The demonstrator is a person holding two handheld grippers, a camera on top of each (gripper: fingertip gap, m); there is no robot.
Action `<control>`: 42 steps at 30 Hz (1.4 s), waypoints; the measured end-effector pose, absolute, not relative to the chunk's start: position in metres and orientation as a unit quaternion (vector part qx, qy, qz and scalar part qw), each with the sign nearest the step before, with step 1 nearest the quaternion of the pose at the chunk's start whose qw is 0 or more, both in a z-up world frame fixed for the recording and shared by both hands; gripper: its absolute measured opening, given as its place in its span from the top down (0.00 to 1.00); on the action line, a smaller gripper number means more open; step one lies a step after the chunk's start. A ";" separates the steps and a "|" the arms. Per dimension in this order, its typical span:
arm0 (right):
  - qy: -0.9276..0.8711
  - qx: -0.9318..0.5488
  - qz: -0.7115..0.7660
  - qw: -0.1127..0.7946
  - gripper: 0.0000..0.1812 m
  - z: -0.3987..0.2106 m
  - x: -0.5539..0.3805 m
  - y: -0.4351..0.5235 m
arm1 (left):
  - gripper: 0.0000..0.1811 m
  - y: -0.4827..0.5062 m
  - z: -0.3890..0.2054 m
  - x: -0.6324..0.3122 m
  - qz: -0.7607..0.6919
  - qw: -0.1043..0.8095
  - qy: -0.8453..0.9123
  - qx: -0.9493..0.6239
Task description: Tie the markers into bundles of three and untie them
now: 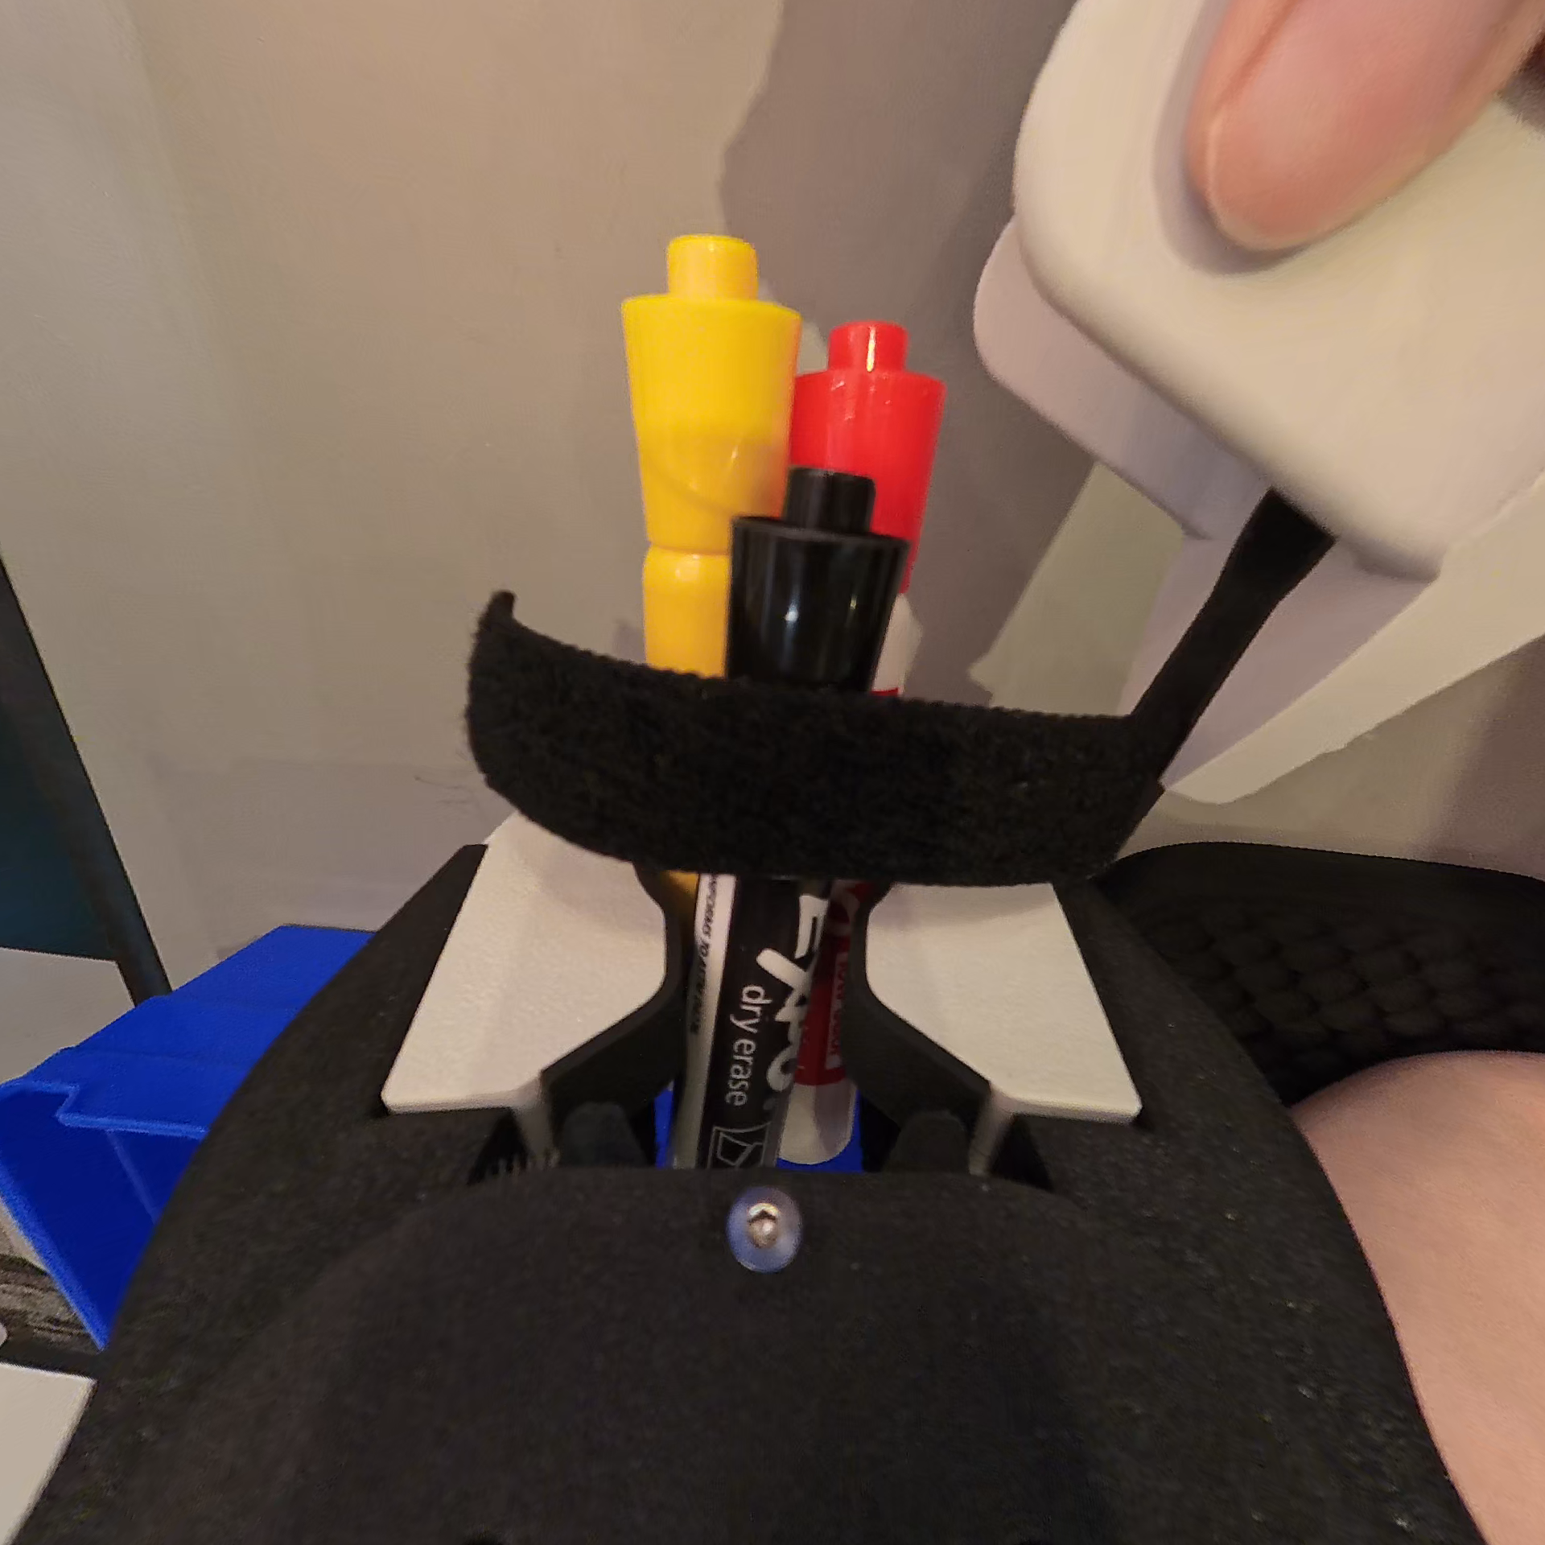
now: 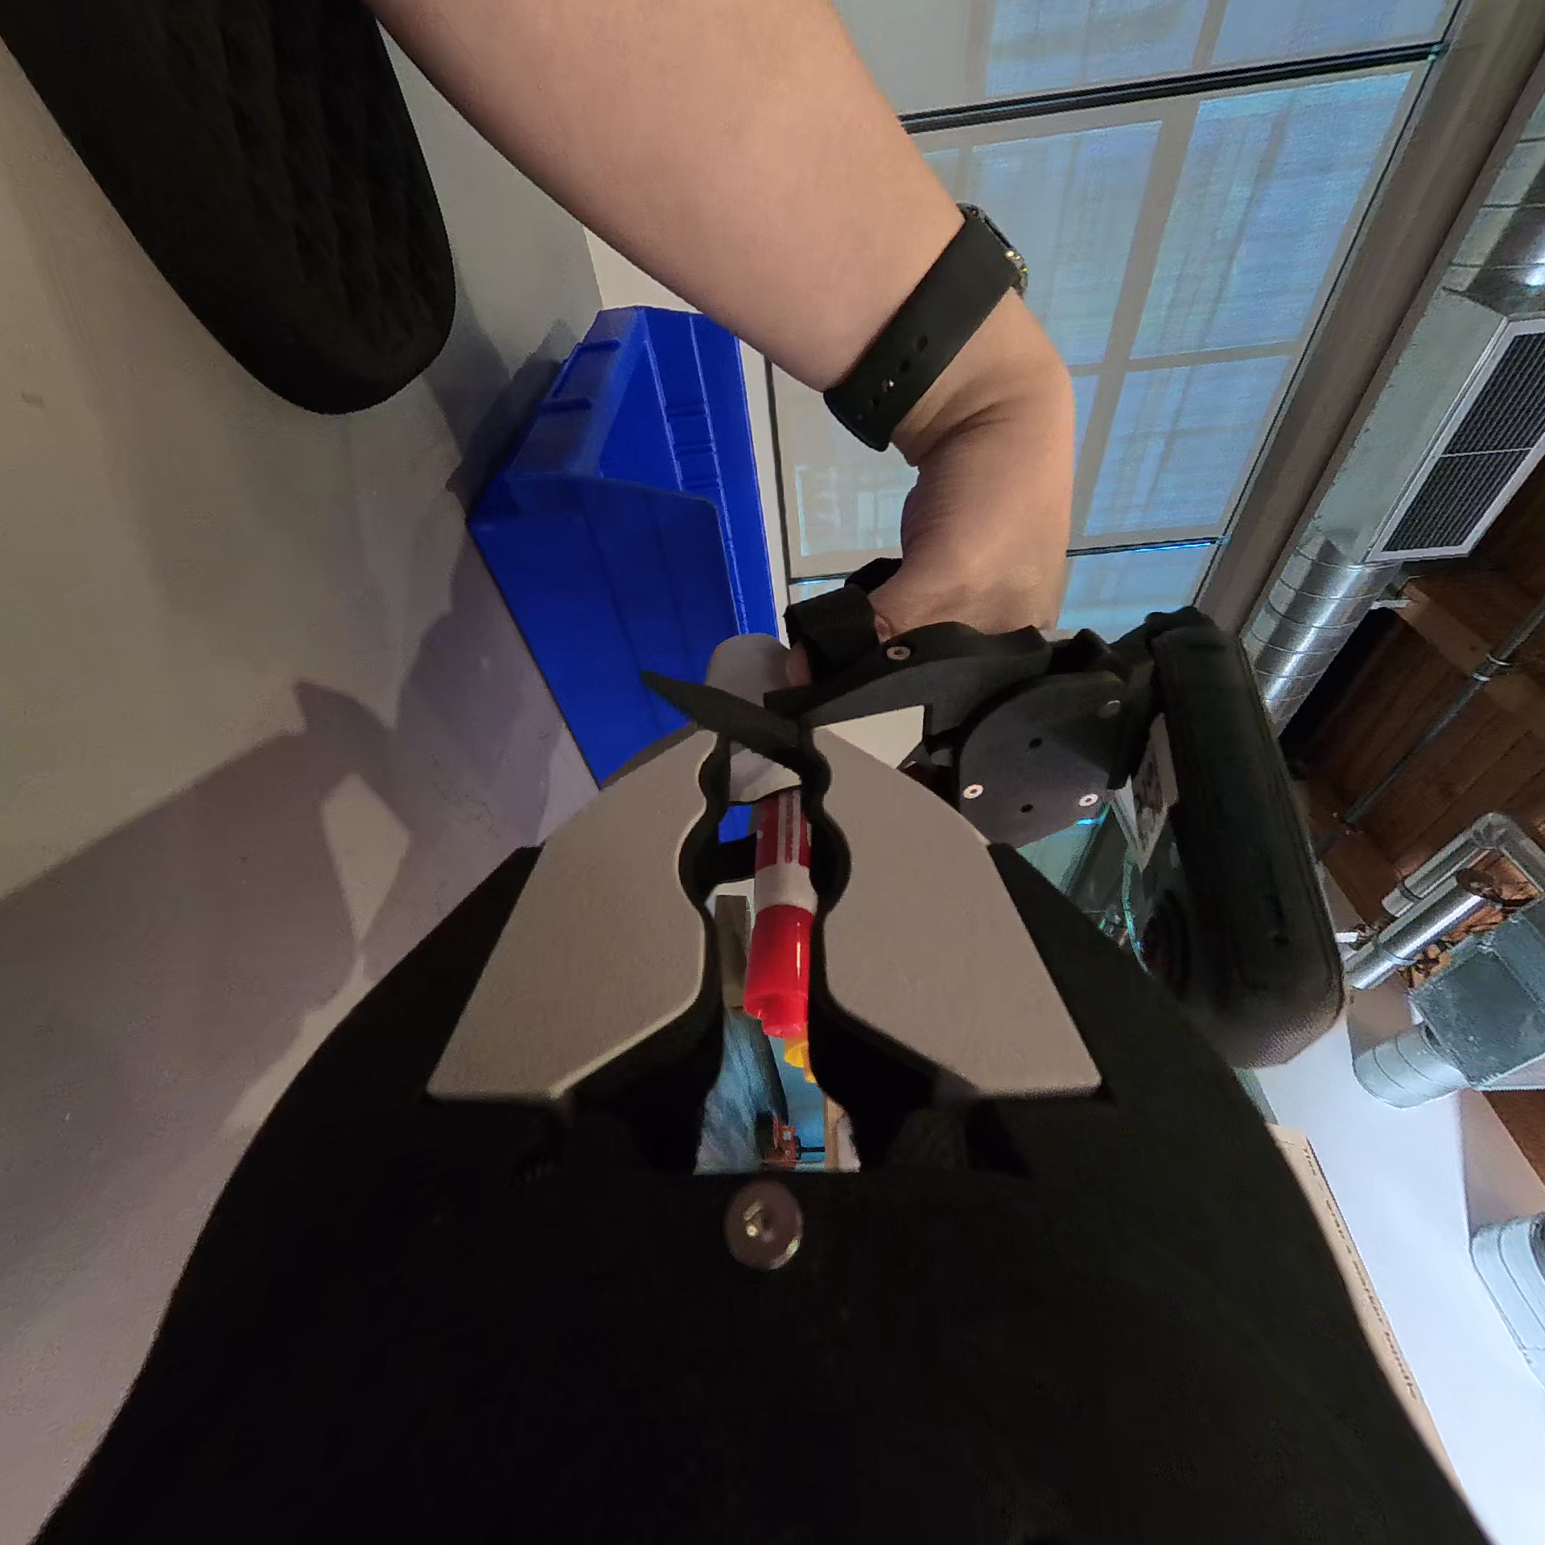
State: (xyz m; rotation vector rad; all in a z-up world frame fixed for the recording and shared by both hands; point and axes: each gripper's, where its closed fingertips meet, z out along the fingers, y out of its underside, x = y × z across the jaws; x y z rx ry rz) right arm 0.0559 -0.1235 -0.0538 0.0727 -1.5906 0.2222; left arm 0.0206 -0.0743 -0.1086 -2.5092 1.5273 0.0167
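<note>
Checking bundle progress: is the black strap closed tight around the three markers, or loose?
Loose. The black strap curves in an open loop before the markers, one end pinched by the right gripper, the other free.

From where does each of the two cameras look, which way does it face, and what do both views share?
Left wrist view: sits on the left hand-held gripper, faces along its fingers toward a pale wall; it clamps three markers upright with a black strap looped in front; a bare forearm shows at lower right.
Right wrist view: sits on the right hand-held gripper, rolled sideways, facing the left hand; its tips pinch the strap end.
Shared: the red marker, strap, blue bin, and each other's gripper.
</note>
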 end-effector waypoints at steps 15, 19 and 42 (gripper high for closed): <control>-0.719 0.011 0.119 0.685 0.84 -0.052 0.056 -0.119 | 0.77 -0.081 -0.107 0.023 -0.015 0.099 0.516 -0.851; -0.722 0.004 0.122 0.681 0.84 -0.054 0.056 -0.116 | 0.77 -0.084 -0.111 0.022 -0.024 0.083 0.511 -0.855; -0.740 -0.023 0.133 0.659 0.78 -0.060 0.055 -0.108 | 0.77 -0.088 -0.116 0.021 -0.042 0.069 0.503 -0.860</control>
